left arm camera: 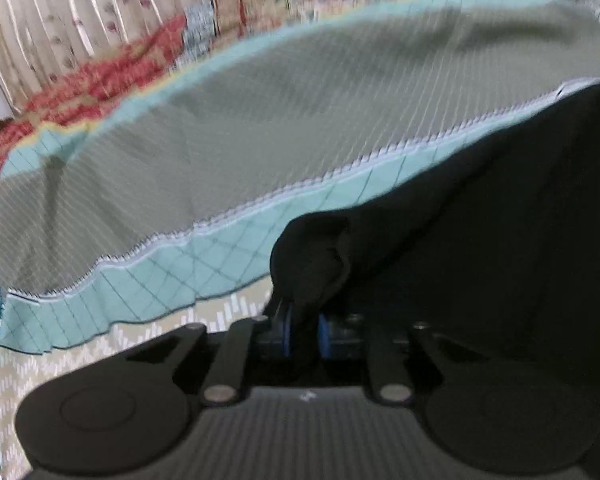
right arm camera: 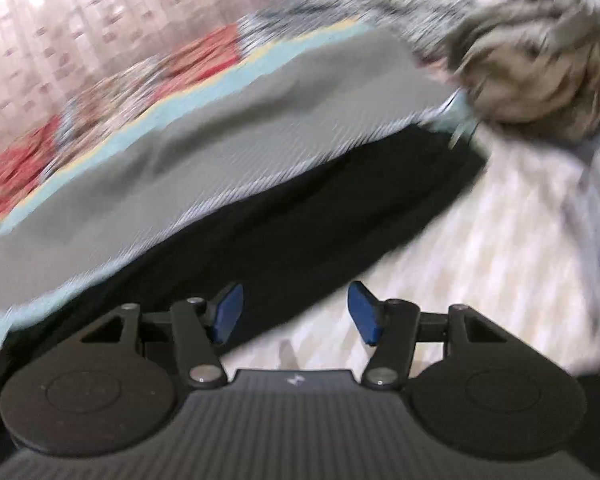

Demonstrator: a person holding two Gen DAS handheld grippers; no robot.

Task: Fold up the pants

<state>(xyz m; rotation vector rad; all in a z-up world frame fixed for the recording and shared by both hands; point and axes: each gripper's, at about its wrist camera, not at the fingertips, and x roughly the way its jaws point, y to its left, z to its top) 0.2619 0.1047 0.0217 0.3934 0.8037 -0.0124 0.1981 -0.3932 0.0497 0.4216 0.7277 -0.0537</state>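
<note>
The black pants (left arm camera: 480, 208) lie on a bed, over the near edge of a grey blanket (left arm camera: 260, 128) with a teal border. My left gripper (left arm camera: 303, 330) is shut on a bunched corner of the pants, which rises just above its blue pads. In the right wrist view the pants (right arm camera: 300, 232) stretch from lower left to upper right. My right gripper (right arm camera: 296, 316) is open and empty, its left pad over the pants' near edge and its right pad over the pale sheet.
A crumpled beige garment (right arm camera: 540, 56) lies at the upper right beside the pants' far end. A red patterned quilt (left arm camera: 100, 76) and a floral curtain (left arm camera: 80, 12) lie behind the blanket. A pale patterned sheet (right arm camera: 480, 248) covers the bed to the right.
</note>
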